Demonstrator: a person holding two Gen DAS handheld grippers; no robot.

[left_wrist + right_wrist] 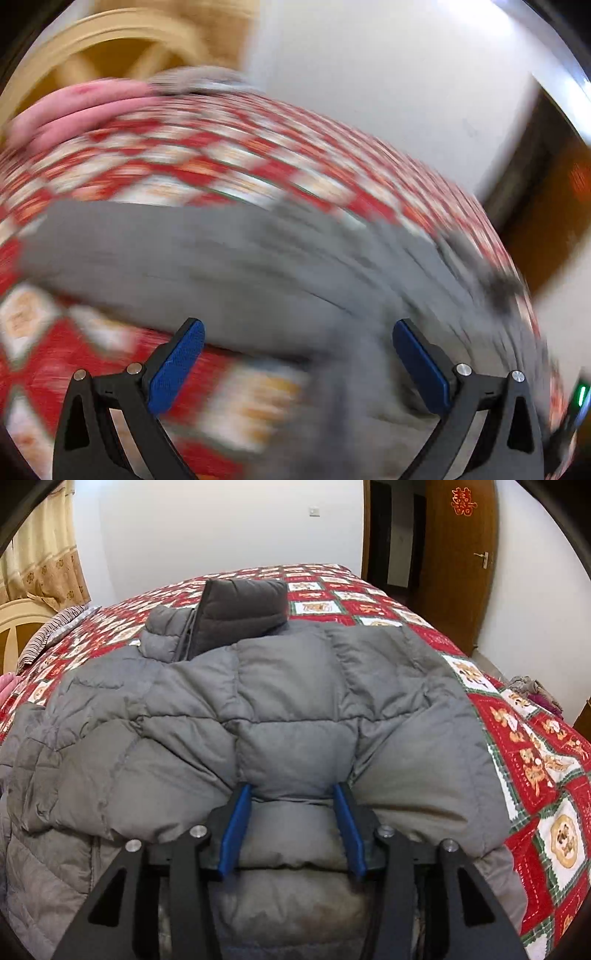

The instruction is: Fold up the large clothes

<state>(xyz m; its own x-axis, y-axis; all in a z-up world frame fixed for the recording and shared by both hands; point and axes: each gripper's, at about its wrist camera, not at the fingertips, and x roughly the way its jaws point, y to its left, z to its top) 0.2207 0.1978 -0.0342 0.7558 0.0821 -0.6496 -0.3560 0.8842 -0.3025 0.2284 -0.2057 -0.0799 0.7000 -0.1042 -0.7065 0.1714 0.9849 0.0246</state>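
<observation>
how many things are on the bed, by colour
grey: 1, puffer jacket
striped: 1, cloth at the far left edge
pink: 1, item, only partly in view
total: 3, all on the red patterned bedspread

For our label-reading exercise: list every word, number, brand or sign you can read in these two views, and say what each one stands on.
"囍" (double happiness), a red paper cut-out sign on the brown wooden door, right wrist view.
Grey puffer jacket: no brand or label visible.
Bedspread: pictures only in its squares, no text readable.
Wall switch: too small to show any marking.
Left wrist view: too blurred by motion to read anything.
</observation>
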